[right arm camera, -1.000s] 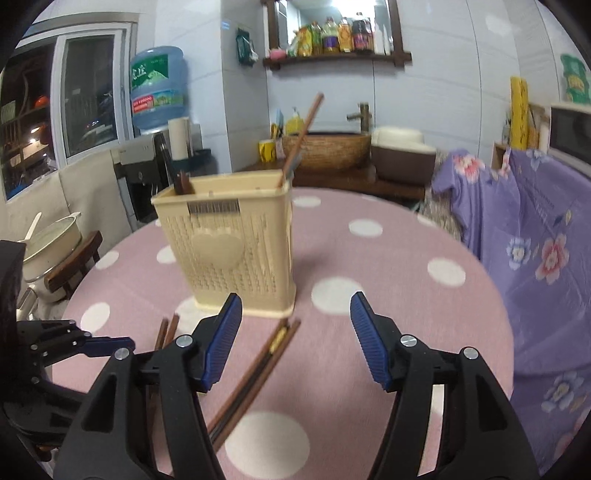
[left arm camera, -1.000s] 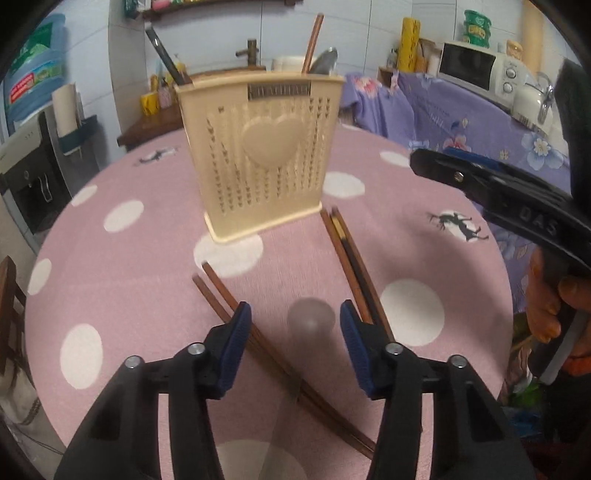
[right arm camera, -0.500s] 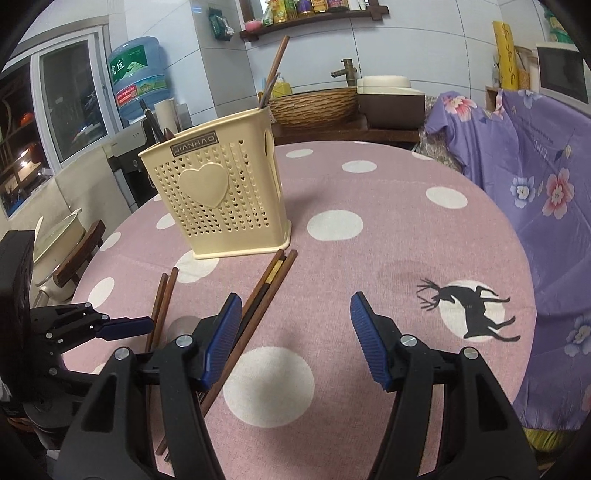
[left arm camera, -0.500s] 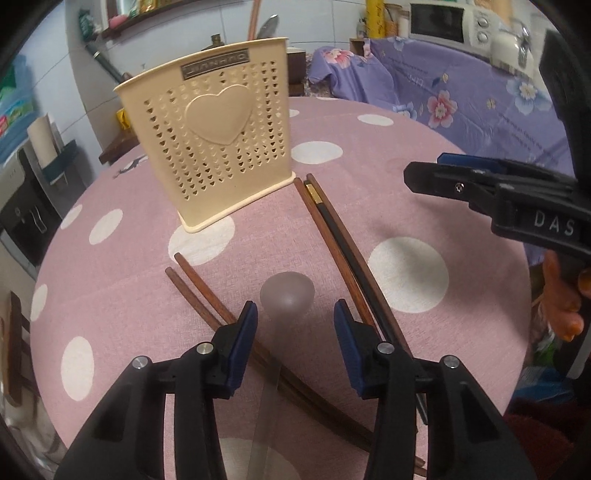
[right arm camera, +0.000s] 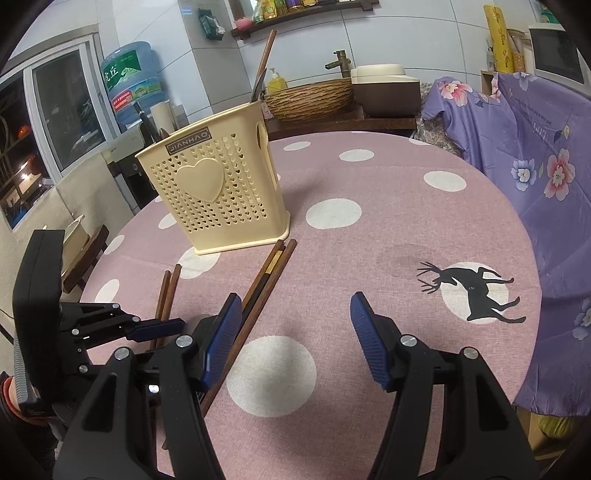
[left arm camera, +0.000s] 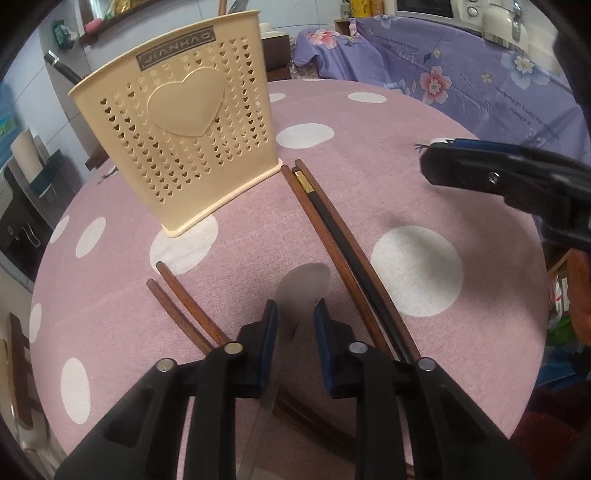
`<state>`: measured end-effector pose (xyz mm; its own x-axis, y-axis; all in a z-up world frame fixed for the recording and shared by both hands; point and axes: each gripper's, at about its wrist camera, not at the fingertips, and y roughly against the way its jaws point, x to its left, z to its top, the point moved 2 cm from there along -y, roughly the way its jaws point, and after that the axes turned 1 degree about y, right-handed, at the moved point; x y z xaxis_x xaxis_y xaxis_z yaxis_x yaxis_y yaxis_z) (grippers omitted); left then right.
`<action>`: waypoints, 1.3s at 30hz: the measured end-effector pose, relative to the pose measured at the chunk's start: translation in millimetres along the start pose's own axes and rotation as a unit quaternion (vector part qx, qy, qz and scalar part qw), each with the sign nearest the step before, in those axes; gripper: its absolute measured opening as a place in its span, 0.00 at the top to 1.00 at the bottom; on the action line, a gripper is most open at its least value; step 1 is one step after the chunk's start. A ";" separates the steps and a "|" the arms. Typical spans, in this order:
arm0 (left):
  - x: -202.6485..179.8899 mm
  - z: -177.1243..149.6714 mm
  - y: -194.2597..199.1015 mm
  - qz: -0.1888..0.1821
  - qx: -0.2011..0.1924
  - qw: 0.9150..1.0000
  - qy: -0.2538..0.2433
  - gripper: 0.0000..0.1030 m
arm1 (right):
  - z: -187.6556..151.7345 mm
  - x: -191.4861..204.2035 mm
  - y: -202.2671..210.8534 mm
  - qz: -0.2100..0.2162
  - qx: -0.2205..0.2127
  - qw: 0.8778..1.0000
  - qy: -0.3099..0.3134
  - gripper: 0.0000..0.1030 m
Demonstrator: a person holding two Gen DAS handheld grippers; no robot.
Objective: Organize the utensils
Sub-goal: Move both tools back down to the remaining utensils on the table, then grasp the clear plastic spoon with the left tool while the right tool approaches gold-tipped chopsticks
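White tiled walls [right arm camera: 406,40] rise at the far side, carrying a dark wooden shelf [right arm camera: 306,16]. A dark sliding window [right arm camera: 55,122] sits left; purple floral fabric [right arm camera: 535,147] drapes furniture right.

Even, soft indoor light gives faint shadows on the bench [right arm camera: 388,221]. Strong fisheye bending and black vignetting mark the edges. The near spoon [left arm camera: 301,291] blurs; the far left window [right arm camera: 22,147] is dark.

A round pink polka-dot table [right arm camera: 388,192] is seen; a holder [right arm camera: 218,195] far-left, chopsticks [right arm camera: 266,273] and a spoon [left arm camera: 299,295] laid nearer.
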<state>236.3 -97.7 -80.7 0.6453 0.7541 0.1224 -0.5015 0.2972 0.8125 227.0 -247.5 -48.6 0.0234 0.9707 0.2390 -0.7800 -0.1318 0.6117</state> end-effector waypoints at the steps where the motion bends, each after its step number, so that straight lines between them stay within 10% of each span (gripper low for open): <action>1: 1.3 0.5 -0.6 -0.002 0.001 1.000 0.007 0.86 | -0.2 -0.6 0.0 0.000 0.000 1.000 -0.002 0.40; 6: 16.8 4.3 -1.5 -0.069 0.014 0.994 0.081 0.93 | -1.8 -4.3 -2.4 -0.002 0.007 1.000 -0.010 0.40; 14: 49.6 0.8 -14.1 -0.194 0.044 0.953 0.229 0.93 | -3.4 -1.0 -1.2 0.002 0.007 1.000 -0.010 0.40; 28: 42.9 9.2 -0.7 -0.093 -0.005 0.977 0.190 0.71 | -2.7 -1.0 5.3 0.006 -0.001 1.000 -0.012 0.40; 39: 3.1 5.0 8.5 -0.006 -0.011 1.000 0.004 0.52 | -5.4 -11.7 6.1 0.004 0.003 1.000 -0.028 0.40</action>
<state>237.0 -95.8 -70.6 0.6463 0.7553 0.1089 -0.5067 0.3181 0.8013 218.5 -258.6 -51.7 0.0520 0.9570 0.2853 -0.7767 -0.1409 0.6139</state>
